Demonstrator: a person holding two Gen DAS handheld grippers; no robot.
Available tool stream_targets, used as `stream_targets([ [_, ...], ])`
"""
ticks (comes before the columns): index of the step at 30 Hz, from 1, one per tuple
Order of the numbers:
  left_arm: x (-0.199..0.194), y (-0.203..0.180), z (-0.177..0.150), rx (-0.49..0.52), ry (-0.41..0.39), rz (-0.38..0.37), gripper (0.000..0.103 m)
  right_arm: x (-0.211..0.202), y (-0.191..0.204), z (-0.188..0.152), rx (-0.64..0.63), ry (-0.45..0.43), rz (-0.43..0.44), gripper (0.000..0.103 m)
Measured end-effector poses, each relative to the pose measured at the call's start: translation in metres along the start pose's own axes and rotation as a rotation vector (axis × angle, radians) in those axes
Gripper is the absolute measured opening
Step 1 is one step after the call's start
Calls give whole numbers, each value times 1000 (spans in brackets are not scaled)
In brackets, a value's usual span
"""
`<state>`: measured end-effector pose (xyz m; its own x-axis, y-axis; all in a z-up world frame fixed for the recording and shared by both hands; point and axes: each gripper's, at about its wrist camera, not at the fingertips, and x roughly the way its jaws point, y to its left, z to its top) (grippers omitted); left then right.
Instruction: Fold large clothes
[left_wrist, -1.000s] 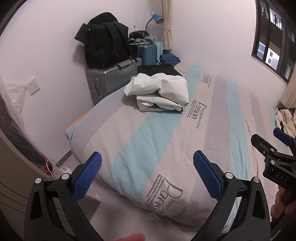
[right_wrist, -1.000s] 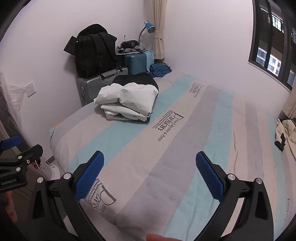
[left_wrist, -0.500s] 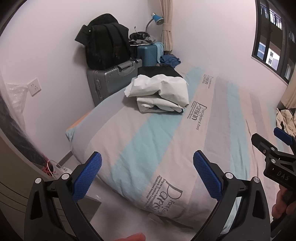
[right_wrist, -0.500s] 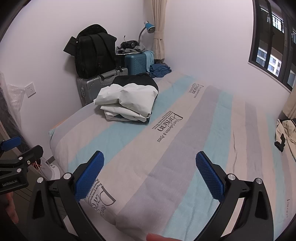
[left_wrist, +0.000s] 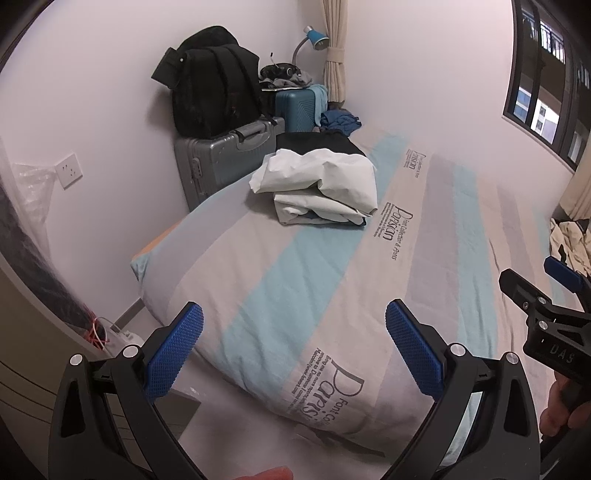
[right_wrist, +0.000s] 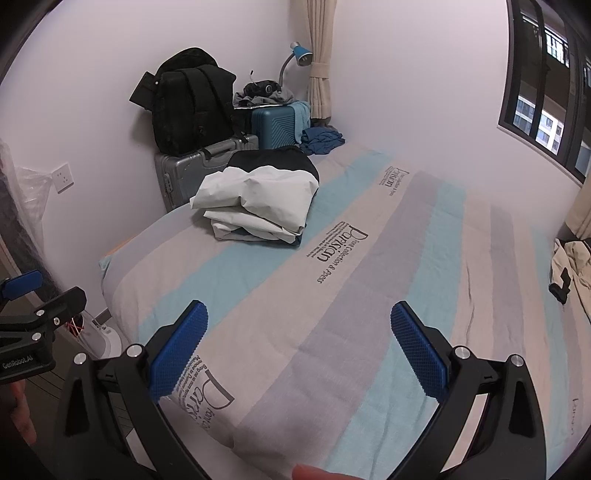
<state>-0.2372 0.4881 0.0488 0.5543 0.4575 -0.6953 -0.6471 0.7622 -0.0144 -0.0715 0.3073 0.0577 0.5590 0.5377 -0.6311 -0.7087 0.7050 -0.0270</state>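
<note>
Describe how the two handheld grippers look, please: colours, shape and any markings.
Both are black plastic frames with silver bolts and two angled fingers. The left gripper has blue cross-hatched pads; so has the right gripper. Seen from the side, the left reads "GenRobot.AI", the right "DAS".

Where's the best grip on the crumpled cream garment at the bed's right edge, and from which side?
Judging from the right wrist view, take the cream garment at its near loose edge, coming in low from the bed's middle. It lies rumpled and partly cut off by the frame, so its far side is hidden. Both the left gripper and right gripper are open and empty.
</note>
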Motion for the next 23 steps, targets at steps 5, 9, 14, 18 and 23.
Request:
stream_targets([
  [5,3,0,-1,4,0,-4,97,-2,5,-1,-23,-2,2,96],
  [9,0,-1,-3,-3,-16,-3,97,-3,7,-2,-25,0,4,96],
  [14,-3,7,-6,-61,-34,-90,97,-3,9,-3,-31,-1,7,96],
  [18,4,3,-3,-14,-17,-34,97,-1,10,-2,-29,-3,14,96],
  [23,8,5,-5,-15,2,-28,97,-1,12,-2,-23,-5,13,96],
])
